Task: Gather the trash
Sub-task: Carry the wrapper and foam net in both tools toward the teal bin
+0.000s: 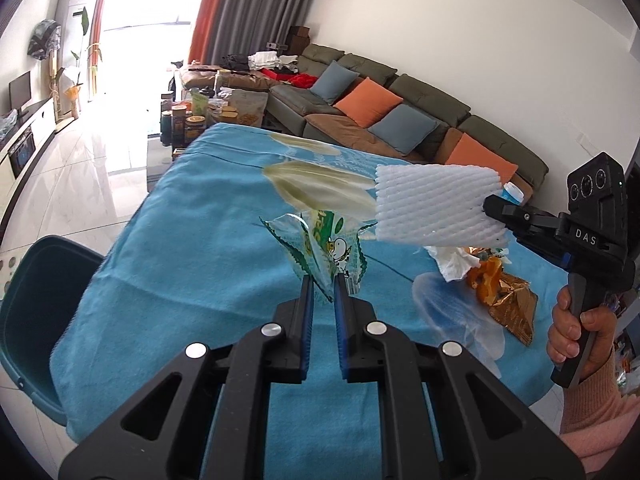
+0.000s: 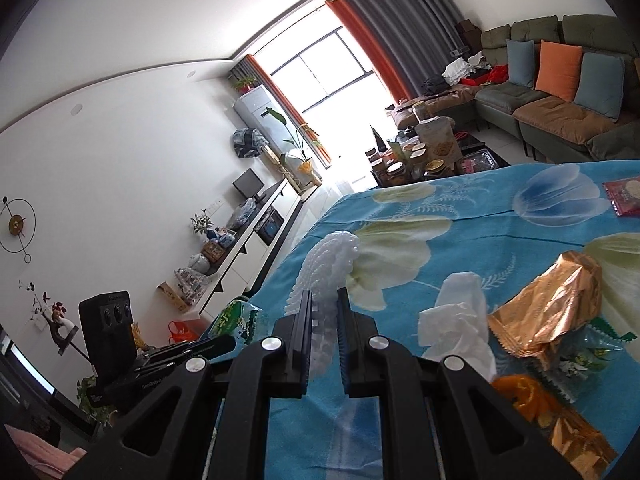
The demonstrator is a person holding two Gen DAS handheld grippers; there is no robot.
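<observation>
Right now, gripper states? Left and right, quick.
Left gripper: closed on the green snack wrapper.
Right gripper: closed on the white foam net, held above the blue cloth.

My left gripper [image 1: 323, 280] is raised above the blue tablecloth [image 1: 192, 248], its jaws nearly together and pinching a green snack wrapper [image 1: 324, 252]. My right gripper [image 2: 324, 300] hangs above the same cloth, clamped on a white foam net [image 2: 326, 264], my right hand [image 1: 576, 330] wrapped round its handle.

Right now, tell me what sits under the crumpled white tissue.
The white tissue rests on the blue tablecloth, against orange peel and a gold wrapper. Anything beneath its folds is hidden.
</observation>
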